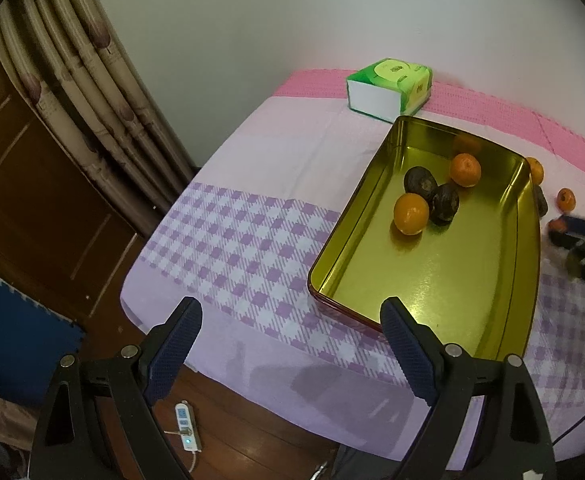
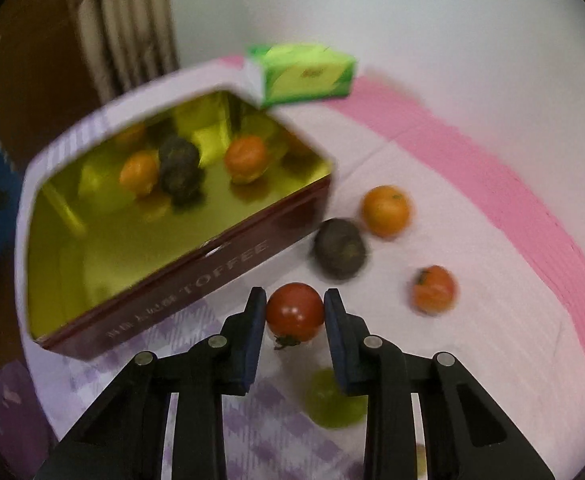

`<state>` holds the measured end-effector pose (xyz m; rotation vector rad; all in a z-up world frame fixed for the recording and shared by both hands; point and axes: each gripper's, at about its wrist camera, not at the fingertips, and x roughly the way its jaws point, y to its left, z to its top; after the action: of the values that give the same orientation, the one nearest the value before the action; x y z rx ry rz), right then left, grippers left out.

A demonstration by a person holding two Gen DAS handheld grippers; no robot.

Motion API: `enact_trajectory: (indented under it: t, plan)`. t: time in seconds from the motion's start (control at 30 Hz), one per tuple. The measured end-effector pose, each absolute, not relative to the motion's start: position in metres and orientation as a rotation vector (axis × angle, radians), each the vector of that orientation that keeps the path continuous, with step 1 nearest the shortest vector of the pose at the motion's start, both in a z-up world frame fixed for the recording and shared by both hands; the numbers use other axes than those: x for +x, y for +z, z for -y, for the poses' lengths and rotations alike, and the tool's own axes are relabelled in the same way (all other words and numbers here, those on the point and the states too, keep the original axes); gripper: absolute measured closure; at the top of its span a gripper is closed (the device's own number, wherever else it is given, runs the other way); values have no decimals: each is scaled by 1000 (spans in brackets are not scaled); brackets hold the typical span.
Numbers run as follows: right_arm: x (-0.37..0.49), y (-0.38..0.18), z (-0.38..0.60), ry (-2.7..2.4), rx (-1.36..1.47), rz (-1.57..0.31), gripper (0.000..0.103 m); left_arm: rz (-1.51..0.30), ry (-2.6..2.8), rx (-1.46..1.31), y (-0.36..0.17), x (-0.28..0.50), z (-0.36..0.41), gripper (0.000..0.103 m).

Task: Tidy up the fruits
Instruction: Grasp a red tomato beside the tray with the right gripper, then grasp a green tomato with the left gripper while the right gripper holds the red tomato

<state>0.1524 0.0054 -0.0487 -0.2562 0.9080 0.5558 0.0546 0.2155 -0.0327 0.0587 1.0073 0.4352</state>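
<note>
My right gripper [image 2: 295, 298] is shut on a red tomato [image 2: 295, 314], with one pad pressed against each side, just in front of the tin's dark red wall. On the cloth beyond it lie a dark fruit [image 2: 339, 255], an orange [image 2: 385, 211] and a smaller orange-red fruit [image 2: 434, 290]. A green fruit [image 2: 334, 400] sits under the gripper. The gold-lined tin [image 1: 352, 216] holds two oranges [image 1: 411, 214] and two dark fruits [image 1: 445, 203]. My left gripper [image 1: 290, 308] hangs open and holds nothing, over the tin's near corner.
A green tissue box [image 1: 388, 88] stands behind the tin near the wall. The checked cloth ends at the table edge on the left, with curtains and a wooden floor beyond. A power strip [image 1: 186, 426] lies on the floor below.
</note>
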Motion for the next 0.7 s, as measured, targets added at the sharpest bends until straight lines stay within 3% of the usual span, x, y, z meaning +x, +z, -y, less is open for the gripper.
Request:
enact_trajectory:
  t: [0.17,0.37,0.43,0.7]
  plan:
    - [129,-25,84,388,-107,-850,73,-970,378,88,-25,51,-201,14]
    - [113,-45,204,114,-66,-891,72,-830,175,159,13,35,-153,14]
    - [111,-53,230,59,-46,-903,72,-816,67,189,21,36,-129,9]
    - [113,-77,280,-41,55,-906,72,-978,-295,125,12,97,-48,9]
